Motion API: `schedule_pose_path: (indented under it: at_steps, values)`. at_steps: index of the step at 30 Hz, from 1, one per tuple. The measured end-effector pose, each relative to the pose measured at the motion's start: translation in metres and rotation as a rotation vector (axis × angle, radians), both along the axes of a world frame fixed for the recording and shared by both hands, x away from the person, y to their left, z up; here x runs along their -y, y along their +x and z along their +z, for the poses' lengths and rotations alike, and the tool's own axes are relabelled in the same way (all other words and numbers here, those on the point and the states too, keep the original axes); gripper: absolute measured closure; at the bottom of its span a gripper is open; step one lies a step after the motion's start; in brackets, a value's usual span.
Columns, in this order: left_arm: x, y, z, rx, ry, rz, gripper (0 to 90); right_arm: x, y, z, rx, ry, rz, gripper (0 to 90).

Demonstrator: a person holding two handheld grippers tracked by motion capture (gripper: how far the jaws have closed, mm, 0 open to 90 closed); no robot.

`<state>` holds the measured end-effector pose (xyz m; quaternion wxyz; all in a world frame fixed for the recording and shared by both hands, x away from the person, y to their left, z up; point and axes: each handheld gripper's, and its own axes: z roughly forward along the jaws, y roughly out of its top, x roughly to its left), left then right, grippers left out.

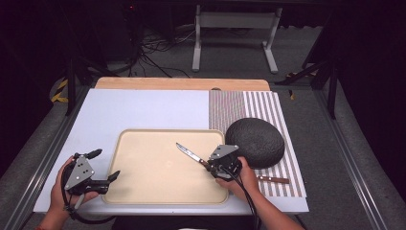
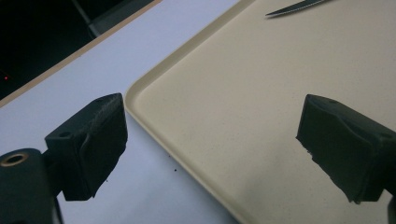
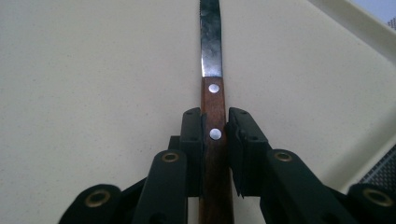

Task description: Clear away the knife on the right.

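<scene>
Tongs in the right hand pinch the brown riveted wooden handle of a steel-bladed knife; both black pads press the handle's sides in the right gripper view, and the blade runs straight ahead of them, low over the flat beige plastic tray on the white bench. Just beside those tongs, on their outer side, sits a dark grey round dome-shaped cover on a striped brown-and-white mat, and a second wooden-handled utensil lies on the mat near the wrist. Left tongs stand spread wide with nothing between them, straddling the tray's near-left rim, well apart from the knife
</scene>
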<state>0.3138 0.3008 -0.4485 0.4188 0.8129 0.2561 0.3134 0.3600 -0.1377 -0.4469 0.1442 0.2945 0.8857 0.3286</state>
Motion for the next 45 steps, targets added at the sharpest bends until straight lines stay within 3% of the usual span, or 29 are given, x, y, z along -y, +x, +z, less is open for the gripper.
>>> schedule_pose_path:
  at_steps: [6,8,11,15,16,17,18,20,22,26,29,32,37,45]
  values:
    - [0.001,0.000,0.000,-0.002,-0.008,0.000,9.4,0.001,-0.011,0.000,-0.031,0.007,-0.020,76.8]
    - [0.002,-0.001,0.001,-0.002,-0.005,-0.001,9.4,0.002,-0.015,0.000,-0.058,0.033,-0.044,77.0]
    - [0.003,0.000,0.001,-0.005,-0.002,-0.001,9.4,0.002,-0.021,0.002,-0.086,0.033,-0.063,76.9]
    - [0.004,0.000,0.000,-0.009,0.000,-0.004,9.4,0.001,-0.029,0.001,-0.071,0.023,-0.058,75.3]
    - [0.004,0.001,0.001,-0.006,0.003,-0.008,9.4,0.001,-0.030,0.001,-0.074,0.028,-0.053,71.0]
    - [0.004,0.001,0.001,-0.005,0.005,-0.005,9.4,0.000,-0.031,0.001,-0.073,0.029,-0.036,61.4]
    - [0.004,0.001,0.001,-0.006,0.004,-0.004,9.4,0.000,-0.031,0.001,-0.065,0.030,-0.023,57.9]
    - [0.003,0.001,0.000,-0.012,-0.006,-0.001,9.4,0.000,-0.031,0.003,-0.027,0.015,-0.022,58.2]
    - [0.003,0.002,0.000,-0.012,-0.003,-0.001,9.4,0.001,-0.029,0.007,0.004,0.035,0.023,59.6]
    - [0.003,0.001,0.000,-0.011,-0.001,-0.002,9.4,-0.008,-0.021,0.015,0.067,0.023,0.105,75.1]
    - [0.003,0.002,0.001,-0.009,0.004,-0.002,9.4,-0.021,-0.016,0.012,0.097,-0.032,0.196,83.3]
    - [0.003,0.002,0.000,-0.010,0.006,-0.002,9.4,-0.034,-0.013,0.002,0.096,-0.082,0.226,89.4]
    - [0.003,0.002,0.001,-0.009,0.006,-0.010,9.4,-0.034,-0.008,-0.002,0.100,-0.098,0.167,90.0]
    - [0.002,-0.001,0.001,-0.007,-0.005,-0.005,9.2,-0.010,-0.013,0.000,0.062,-0.085,0.093,90.0]
